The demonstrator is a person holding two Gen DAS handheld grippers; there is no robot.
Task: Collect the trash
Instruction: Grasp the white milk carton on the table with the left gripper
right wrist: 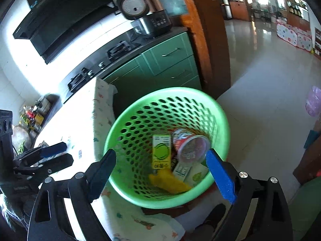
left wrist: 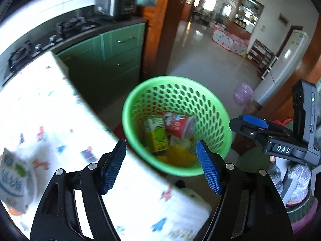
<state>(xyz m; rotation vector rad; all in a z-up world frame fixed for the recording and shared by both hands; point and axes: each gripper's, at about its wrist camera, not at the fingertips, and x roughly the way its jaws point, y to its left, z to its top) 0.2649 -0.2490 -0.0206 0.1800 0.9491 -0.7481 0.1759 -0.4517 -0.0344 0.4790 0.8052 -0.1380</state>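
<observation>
A green perforated basket (left wrist: 216,108) (right wrist: 124,128) stands on the floor beside the table's edge. Inside lie a yellow-green drink carton (left wrist: 157,134) (right wrist: 161,150), a red-and-white cup (left wrist: 180,127) (right wrist: 190,144), a yellow wrapper (left wrist: 178,156) (right wrist: 170,182) and a small white carton (right wrist: 181,170). My left gripper (left wrist: 160,143) hangs open over the table edge and the basket's near rim, with nothing between its pads. Directly above the basket my right gripper (right wrist: 160,152) is open and empty too. A white-and-blue carton (left wrist: 14,176) rests on the table at the far left.
The table carries a white cloth (left wrist: 60,110) (right wrist: 80,110) printed with small figures. Behind it are green cabinets (left wrist: 120,48), a gas hob (right wrist: 118,50) and a rice cooker (right wrist: 134,4). A wooden door frame (left wrist: 170,20) opens onto tiled floor with a pink bag (left wrist: 242,94).
</observation>
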